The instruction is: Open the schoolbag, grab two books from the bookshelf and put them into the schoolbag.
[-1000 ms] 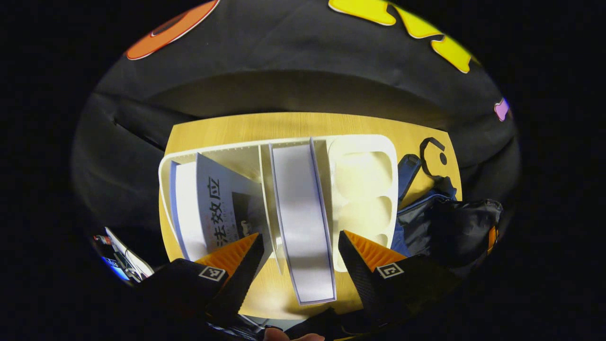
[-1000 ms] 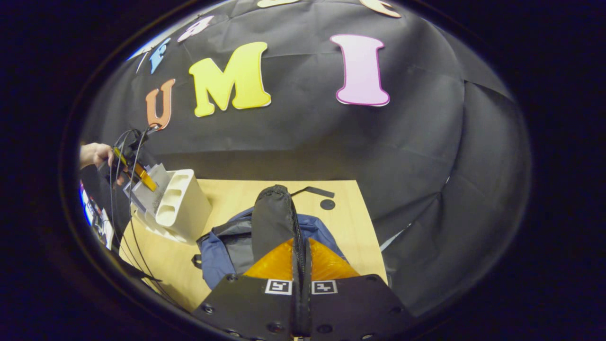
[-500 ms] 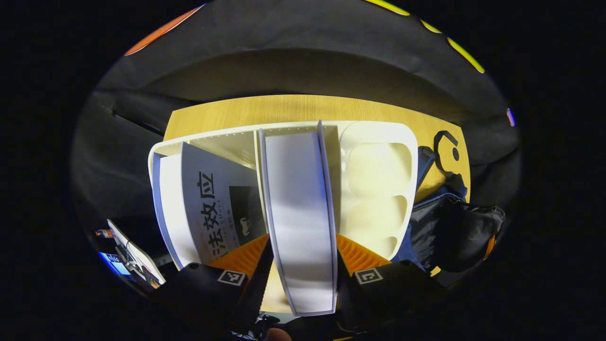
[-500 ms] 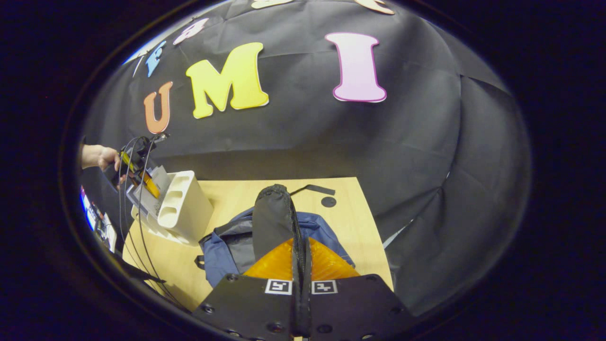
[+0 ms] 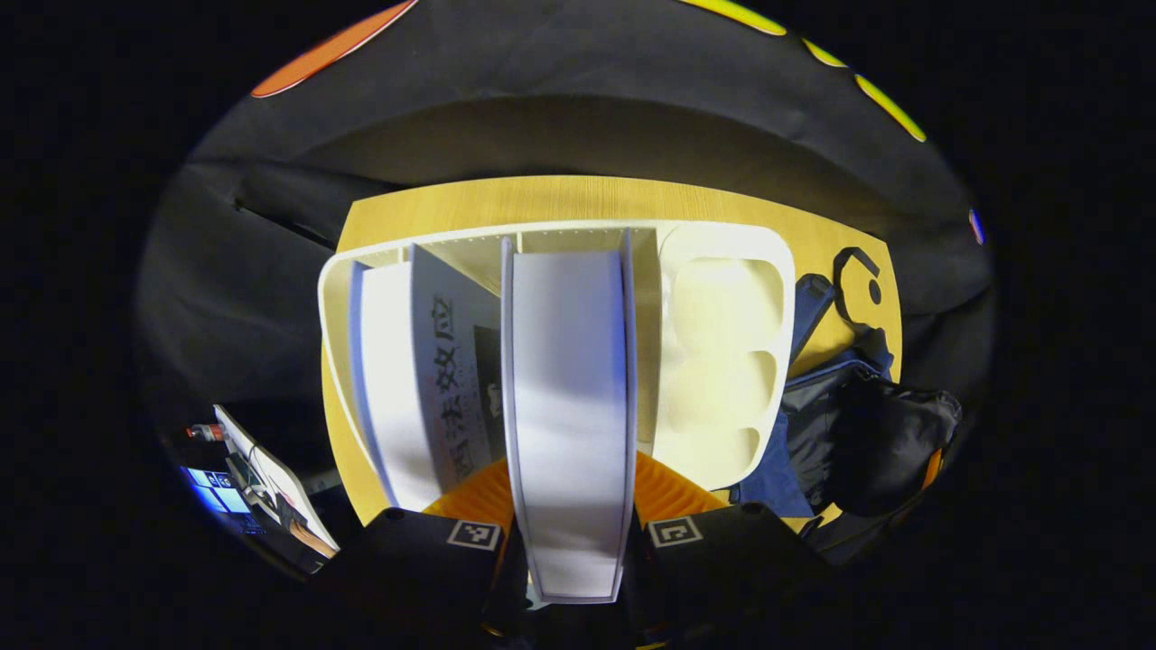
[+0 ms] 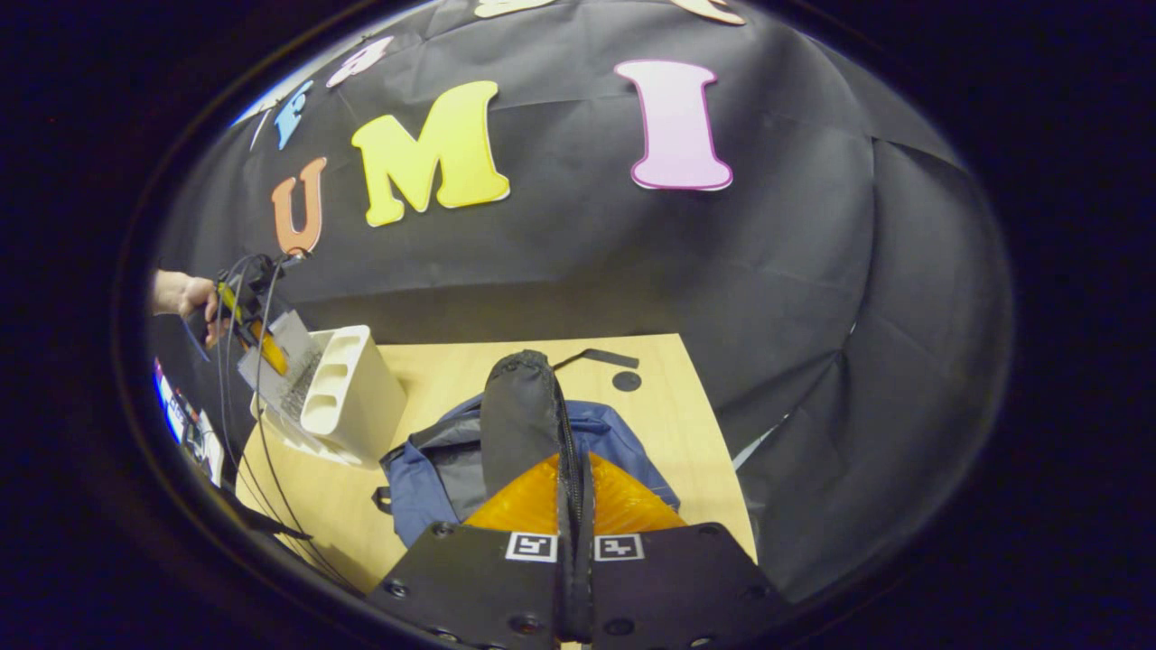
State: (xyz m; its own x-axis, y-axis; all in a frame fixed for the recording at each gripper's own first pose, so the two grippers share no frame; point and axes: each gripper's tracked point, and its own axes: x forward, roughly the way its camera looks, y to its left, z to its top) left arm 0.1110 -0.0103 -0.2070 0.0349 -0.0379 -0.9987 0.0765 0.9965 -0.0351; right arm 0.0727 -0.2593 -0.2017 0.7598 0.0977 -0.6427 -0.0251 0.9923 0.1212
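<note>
With the schoolbag (image 6: 433,469) open, its flap (image 6: 519,411) pinched in our right gripper (image 6: 575,506), our left gripper (image 5: 569,542) clamps the first book (image 5: 567,397) in the bookshelf (image 5: 722,361) at twelve o'clock; both books remain unpacked.

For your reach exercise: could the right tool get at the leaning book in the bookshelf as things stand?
Probably not: the right tool is shut on the schoolbag's flap, and the leaning book sits across the bookshelf.

Each gripper has a black body with a square black-and-white marker on either side, and ribbed orange fingers (image 6: 623,506). Black cables (image 6: 237,361) trail from the left gripper (image 6: 253,329).
</note>
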